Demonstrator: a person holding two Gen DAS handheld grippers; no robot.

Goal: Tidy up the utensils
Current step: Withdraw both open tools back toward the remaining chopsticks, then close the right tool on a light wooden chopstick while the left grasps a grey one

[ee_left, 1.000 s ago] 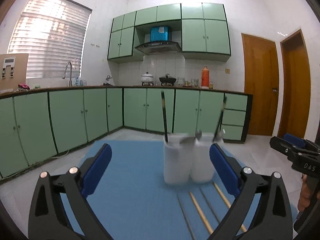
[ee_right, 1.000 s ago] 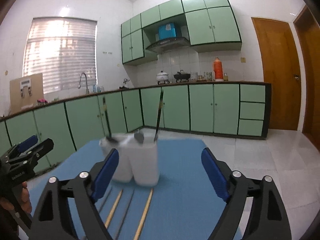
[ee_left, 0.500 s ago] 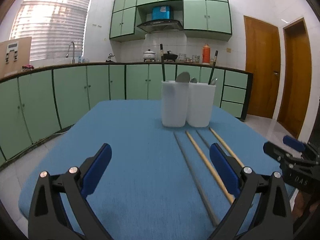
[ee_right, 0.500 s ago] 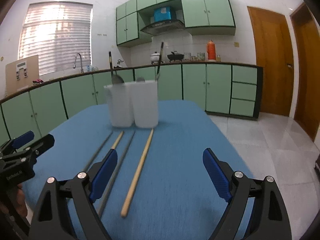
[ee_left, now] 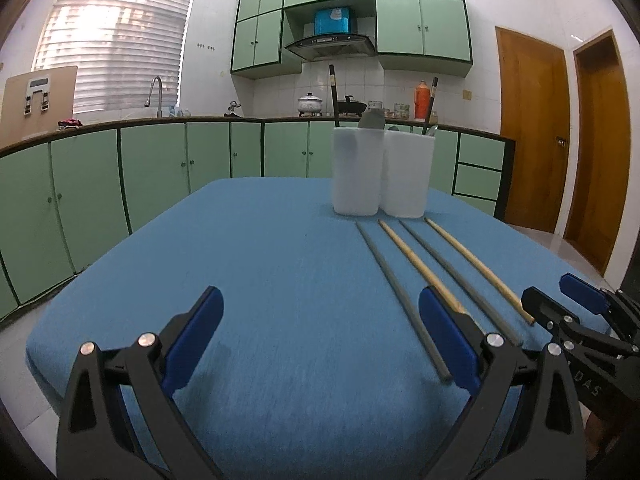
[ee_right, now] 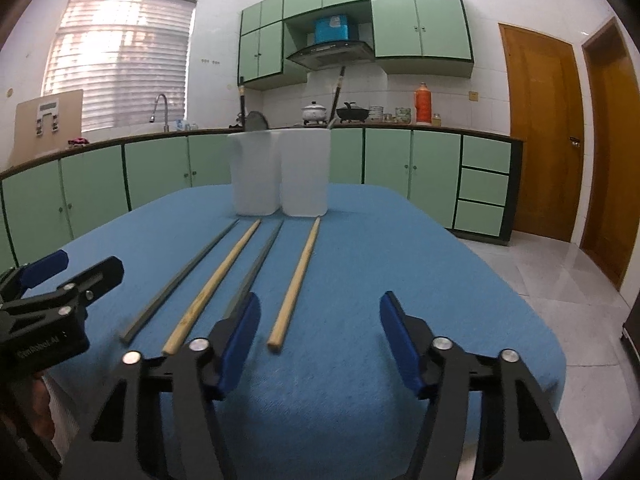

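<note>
Green kitchen cabinets (ee_left: 152,176) ring the background behind a table covered in blue cloth (ee_left: 256,280). From the left wrist view, two white holders (ee_left: 356,172) stand side by side right of centre at the table's far end, with dark handles and a spoon bowl rising from them. Four chopsticks (ee_left: 400,276), two grey and two wooden, fan from the holders toward the lower right. The left gripper (ee_left: 320,336) hangs at the bottom with jaws wide and nothing between them; the right gripper (ee_left: 560,300) shows at the right edge. From the right wrist view, the holders (ee_right: 280,172) sit at centre, the chopsticks (ee_right: 296,280) running toward the lower left. The right gripper's (ee_right: 320,340) jaws are closing, with only cloth between them and the rightmost wooden stick's near end just beside the left pad. The left gripper (ee_right: 72,272) shows at the left edge.
</note>
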